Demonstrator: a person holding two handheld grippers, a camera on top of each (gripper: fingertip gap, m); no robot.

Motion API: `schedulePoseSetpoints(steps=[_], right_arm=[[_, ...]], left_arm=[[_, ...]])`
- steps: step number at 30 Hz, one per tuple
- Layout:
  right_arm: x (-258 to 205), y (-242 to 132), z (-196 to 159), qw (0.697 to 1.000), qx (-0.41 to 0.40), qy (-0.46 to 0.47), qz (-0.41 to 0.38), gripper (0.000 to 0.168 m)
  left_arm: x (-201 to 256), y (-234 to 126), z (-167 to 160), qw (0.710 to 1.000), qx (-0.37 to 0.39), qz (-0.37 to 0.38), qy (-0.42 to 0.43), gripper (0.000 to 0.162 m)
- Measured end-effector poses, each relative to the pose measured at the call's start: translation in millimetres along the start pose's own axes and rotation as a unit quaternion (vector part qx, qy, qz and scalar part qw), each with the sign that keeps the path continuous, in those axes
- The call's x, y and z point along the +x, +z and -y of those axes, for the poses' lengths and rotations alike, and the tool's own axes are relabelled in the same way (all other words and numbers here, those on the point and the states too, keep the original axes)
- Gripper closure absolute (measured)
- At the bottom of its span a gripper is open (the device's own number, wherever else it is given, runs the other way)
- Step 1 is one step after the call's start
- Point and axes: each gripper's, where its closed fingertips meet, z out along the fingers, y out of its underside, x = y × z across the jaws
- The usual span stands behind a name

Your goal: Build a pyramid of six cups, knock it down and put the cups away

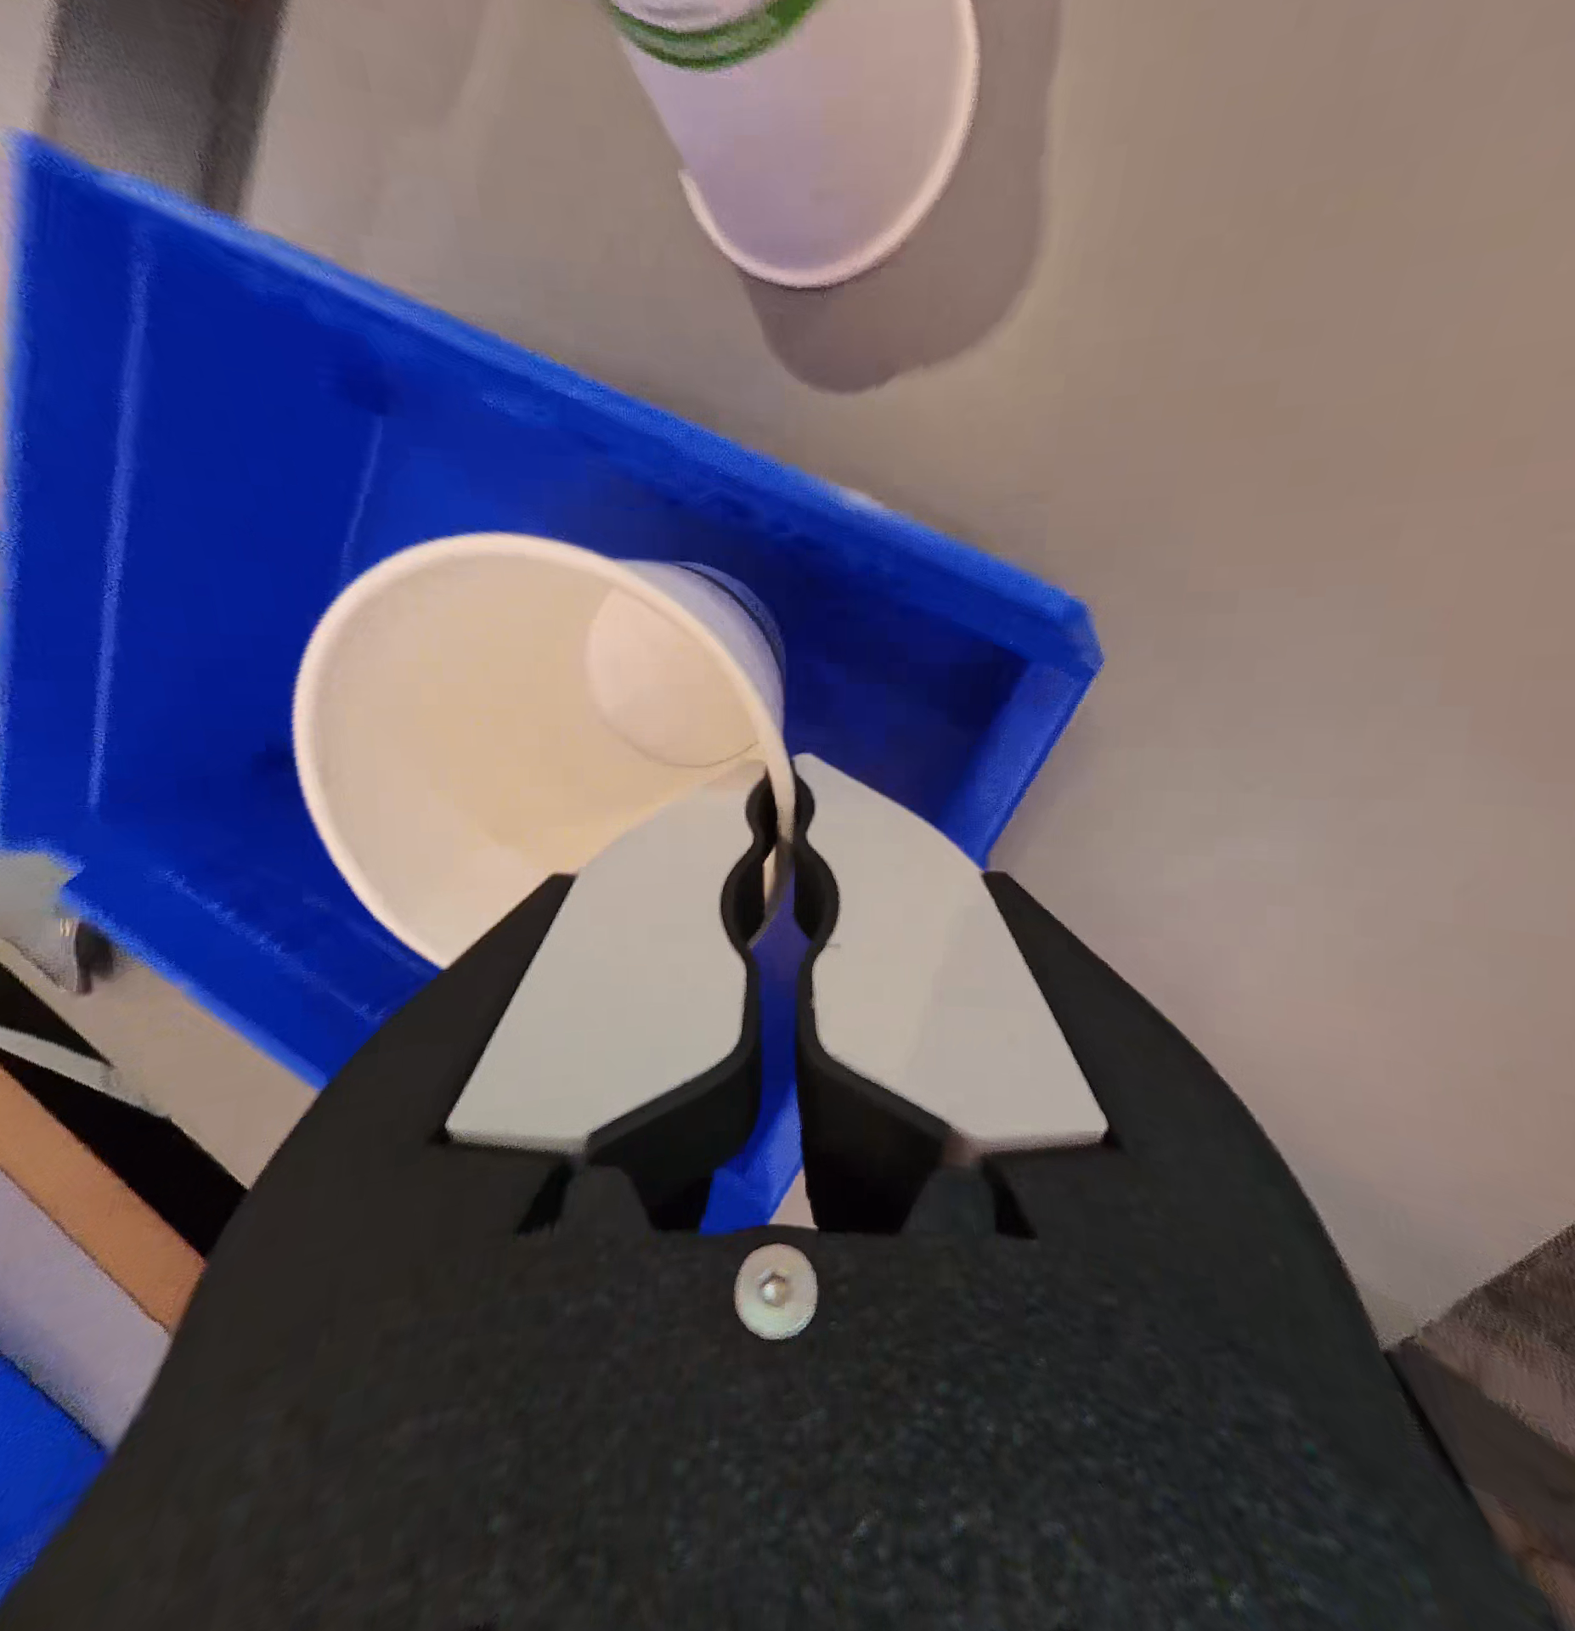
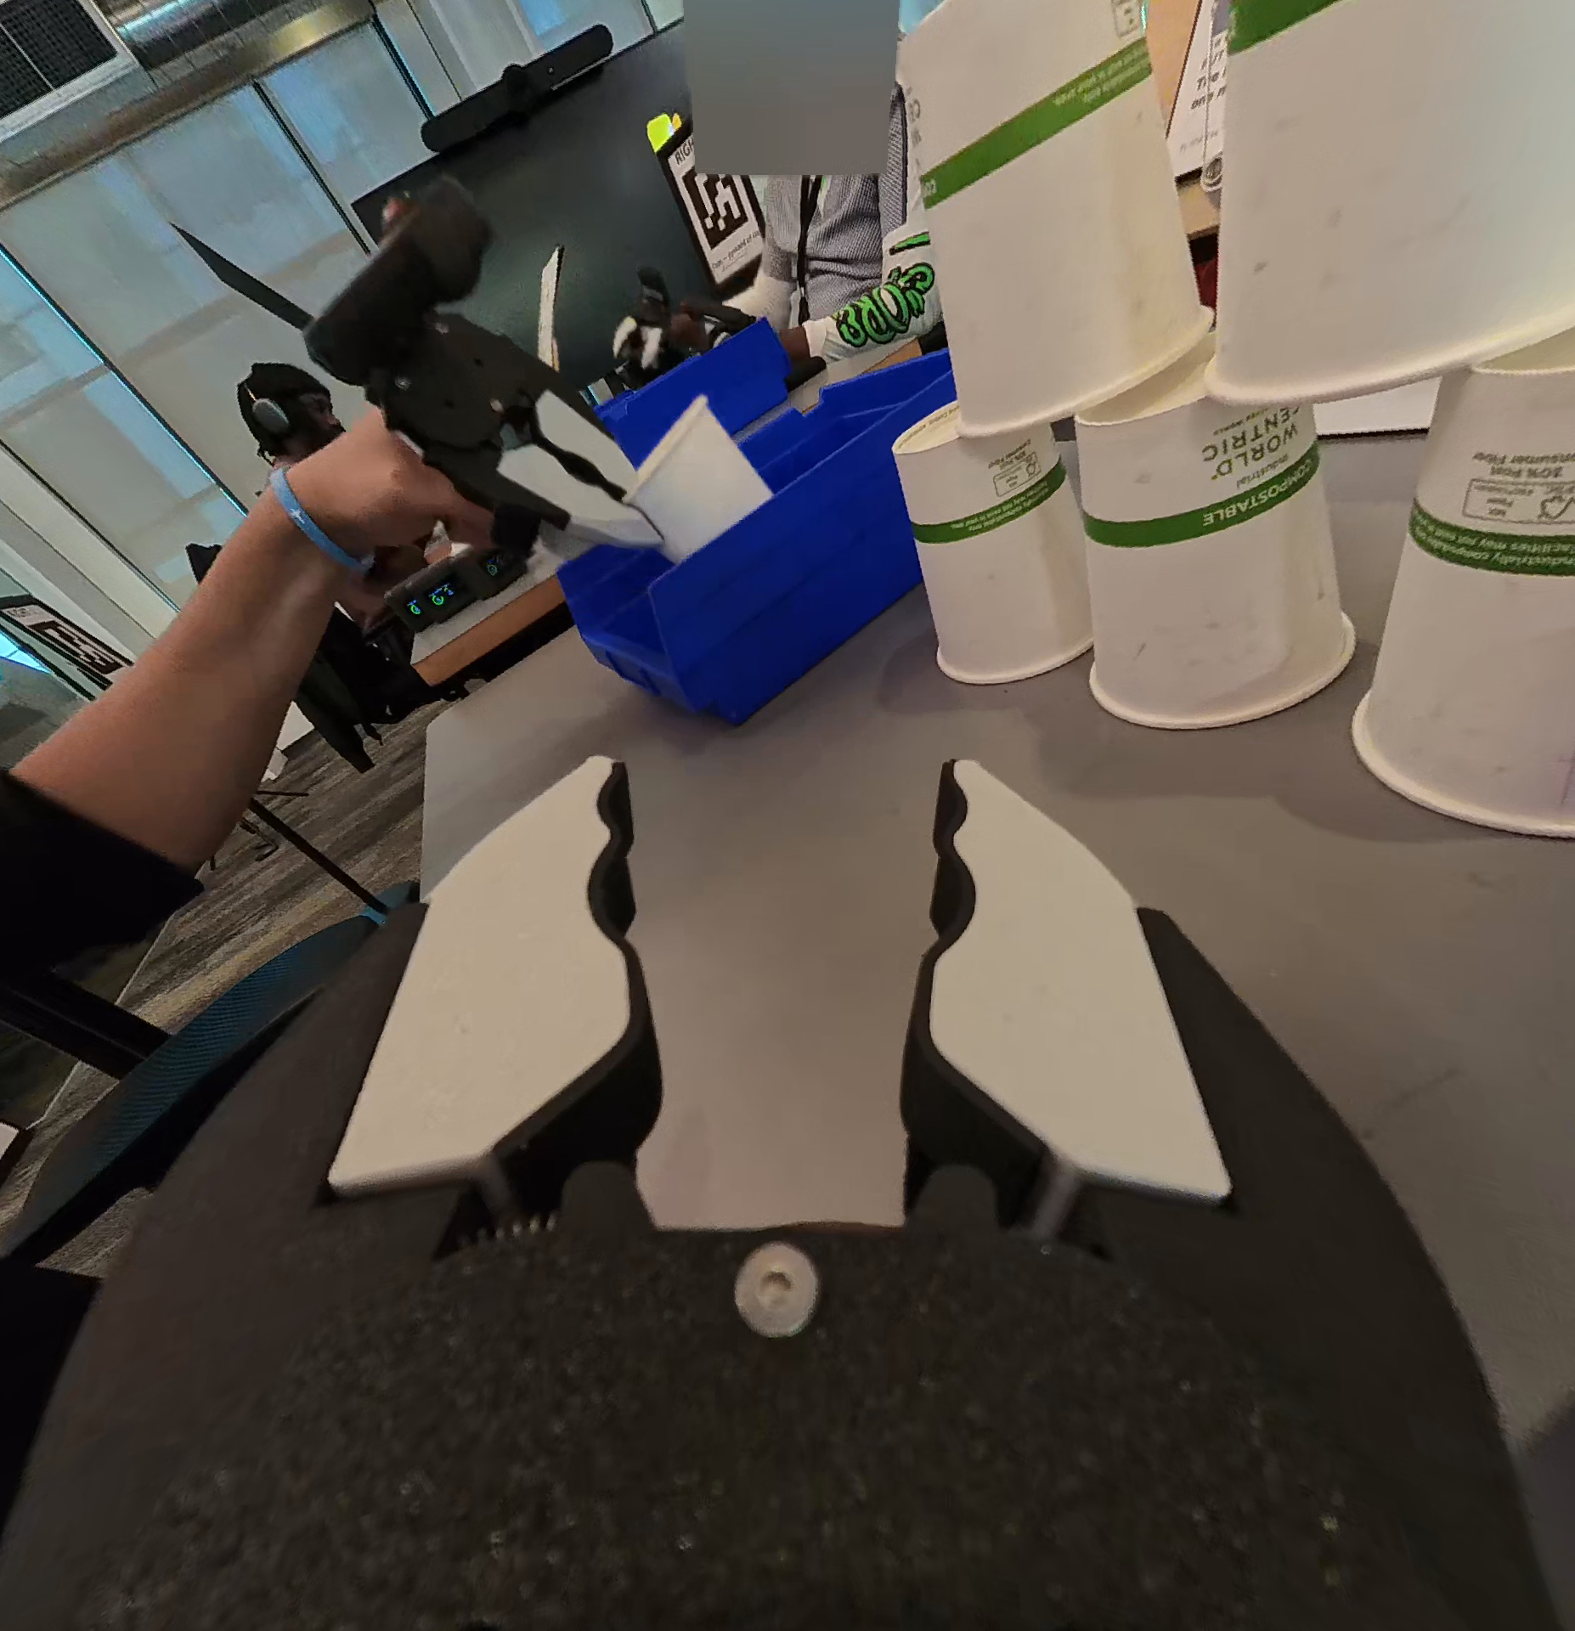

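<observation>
My left gripper (image 1: 782, 799) is shut on the rim of a white paper cup (image 1: 501, 750) and holds it above the blue bin (image 1: 237, 397). The cup's mouth faces my camera. In the right wrist view the same left gripper (image 2: 629, 521) pinches that cup (image 2: 700, 481) over the bin (image 2: 766, 574). My right gripper (image 2: 782, 785) is open and empty above the grey table (image 2: 766, 971). At the right, upturned white cups with green bands stand stacked: three on the table (image 2: 996, 547) (image 2: 1208, 565) (image 2: 1508, 635) and two on top (image 2: 1049, 229) (image 2: 1402, 194).
One upturned cup (image 1: 810, 150) shows at the top of the left wrist view, on the table beyond the bin. A person's arm (image 2: 193, 671) holds the left gripper. Other people sit behind the table. The table's left edge (image 2: 426, 794) drops to a carpeted floor.
</observation>
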Motion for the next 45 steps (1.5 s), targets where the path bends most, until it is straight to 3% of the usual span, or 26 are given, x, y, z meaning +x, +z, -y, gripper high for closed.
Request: schedulePoseSetpoints(steps=[2,5,8,13,20,23,26,28,29,32,34,37,39,42,45], right_arm=[[0.3,0.6,-0.9,1.0,-0.002,0.001,0.001,0.103],[0.5,1.7,-2.4,1.0,-0.005,0.004,0.003,0.103],[-0.4,1.2,2.7,1.0,-0.004,-0.011,0.004,0.103],[-11.2,-3.1,39.8,0.997,0.023,-0.065,0.038,0.099],[-27.4,15.9,109.2,0.98,0.028,-0.17,0.098,0.072],[-27.4,27.9,130.6,0.975,0.023,-0.195,0.102,0.061],[-25.8,30.2,149.1,0.974,0.029,-0.198,0.106,0.061],[-25.4,26.3,155.4,0.972,0.033,-0.201,0.117,0.079],[-25.8,24.7,152.6,0.971,0.022,-0.204,0.125,0.09],[-18.3,24.6,142.8,0.972,-0.016,-0.205,0.11,0.091],[-13.6,25.0,139.4,0.974,-0.021,-0.203,0.097,0.091],[-6.8,24.1,135.8,0.979,-0.028,-0.181,0.086,0.091],[-0.7,23.2,134.8,0.982,-0.025,-0.175,0.071,0.091],[4.9,25.1,131.9,0.986,-0.018,-0.153,0.062,0.091],[9.0,31.6,124.7,0.988,-0.023,-0.144,0.047,0.091]], left_arm=[[-17.3,-20.5,1.5,0.998,0.053,0.006,-0.041,0.162],[-36.9,-63.3,18.7,0.976,0.191,-0.011,-0.107,0.162],[-37.3,-106.4,48.8,0.924,0.348,-0.062,-0.144,0.162],[-5.6,-143.2,104.0,0.837,0.502,-0.169,-0.14,0.162],[69.6,-141.6,199.6,0.77,0.561,-0.291,-0.086,0.162],[93.2,-141.4,231.7,0.754,0.57,-0.319,-0.068,0.162],[107.8,-139.6,248.2,0.744,0.572,-0.341,-0.057,0.162],[113.7,-137.0,252.0,0.738,0.57,-0.357,-0.057,0.162],[113.2,-134.1,253.4,0.739,0.569,-0.355,-0.063,0.162],[115.0,-124.7,251.6,0.742,0.557,-0.366,-0.073,0.162],[112.8,-115.4,248.6,0.759,0.542,-0.352,-0.082,0.156],[98.3,-101.9,238.6,0.805,0.514,-0.28,-0.103,0.106],[86.1,-92.0,226.4,0.857,0.475,-0.178,-0.092,0.083],[80.5,-89.2,207.7,0.925,0.38,0.02,0.009,0.081],[84.8,-99.4,209.3,0.924,0.289,0.205,0.144,0.081]])
